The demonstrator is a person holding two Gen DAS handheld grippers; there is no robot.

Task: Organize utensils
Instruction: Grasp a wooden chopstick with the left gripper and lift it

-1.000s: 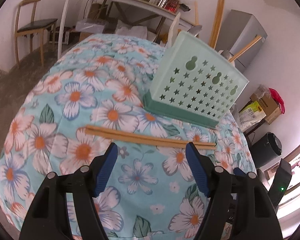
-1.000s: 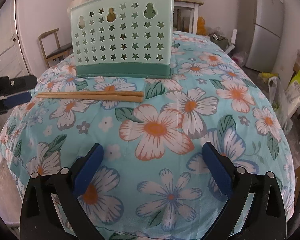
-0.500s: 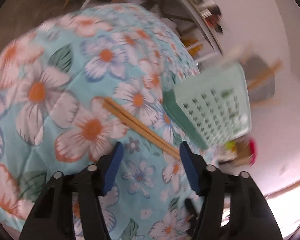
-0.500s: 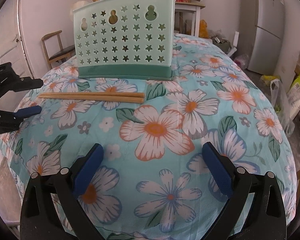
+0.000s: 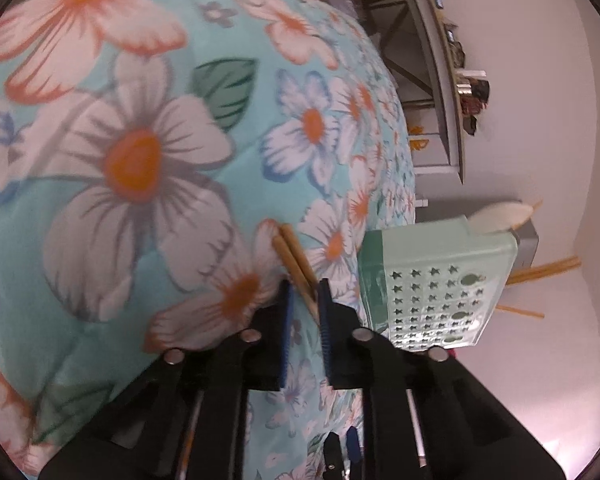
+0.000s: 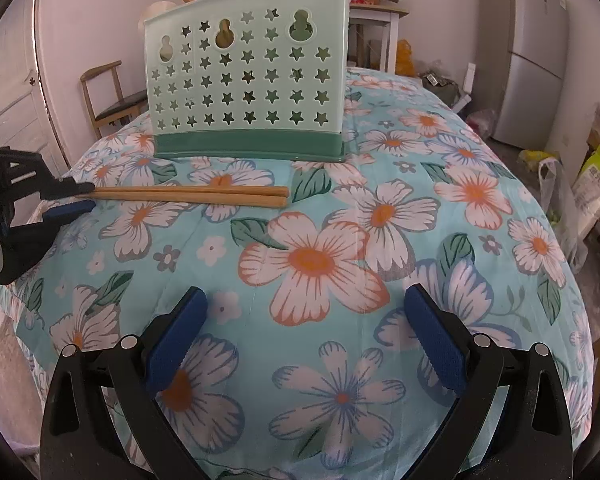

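A pair of wooden chopsticks (image 6: 192,195) lies on the floral tablecloth (image 6: 340,208) in front of a green star-holed utensil holder (image 6: 248,76). The holder has several wooden utensils standing in it. My left gripper (image 5: 303,294) is rolled on its side, with its jaws narrowed around the chopsticks' (image 5: 294,262) near end. It shows at the left of the right wrist view (image 6: 74,200), at the chopsticks' left tip. My right gripper (image 6: 304,336) is open and empty, low over the cloth near the front edge.
A wooden chair (image 6: 108,96) stands behind the table at left. A grey fridge (image 6: 536,52) and bags on the floor are at right. A cluttered side table (image 6: 376,12) is behind the holder.
My left gripper has rolled sideways, moved in to the chopsticks' end and narrowed its jaws around it. The right gripper has barely moved.
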